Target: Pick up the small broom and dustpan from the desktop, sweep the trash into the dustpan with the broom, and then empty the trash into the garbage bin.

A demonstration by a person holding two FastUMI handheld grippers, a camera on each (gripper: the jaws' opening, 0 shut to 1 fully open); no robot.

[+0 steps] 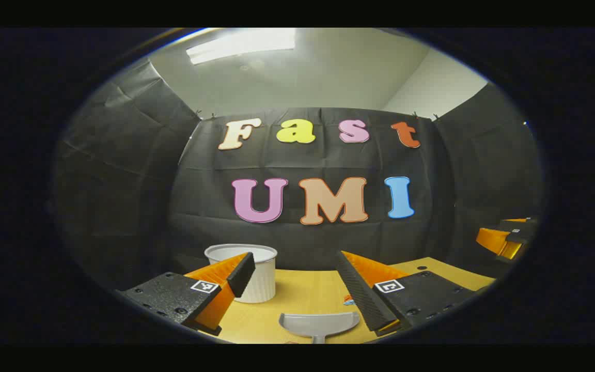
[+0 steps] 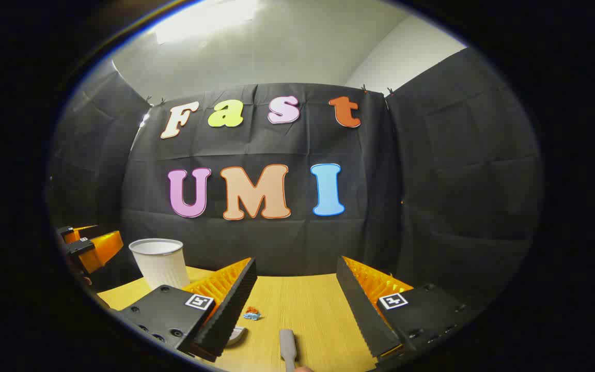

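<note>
Left gripper view: left claw (image 1: pixel 295 279), 2 fingers spread wide, nothing between them, held above the wooden worktop (image 1: pixel 302 297). White ribbed garbage bin (image 1: pixel 259 273), upright on the worktop at its far side, partly behind the left finger, in front of the black cloth wall (image 1: pixel 122 170). Grey dustpan (image 1: pixel 319 325), lying flat on the worktop low in the gap between the 2 fingers, its handle stub pointing toward the camera, not touched by either finger. Small bit of trash (image 1: pixel 348 300), orange and blue, on the worktop just beyond the dustpan and beside the right finger. Right claw (image 1: pixel 506 240), seen at the far right edge, off to the side of the worktop; whether it is spread or closed cannot be told from here. Right gripper view: right claw (image 2: pixel 295 289), 2 fingers spread wide, nothing gripped, held above the worktop (image 2: pixel 308 305). Grey broom handle (image 2: pixel 287 347), lying on the worktop low between the 2 fingers, end pointing away from the camera, clear of both fingers; the bristle end is out of frame. Trash (image 2: pixel 251 314), small orange and blue scrap, on the worktop near the left finger. Dustpan (image 2: pixel 236 336), a pale edge showing beside the left finger. Garbage bin (image 2: pixel 159 262), upright at the far left of the worktop. Left claw (image 2: pixel 91 245), at the far left edge beside the bin.
</note>
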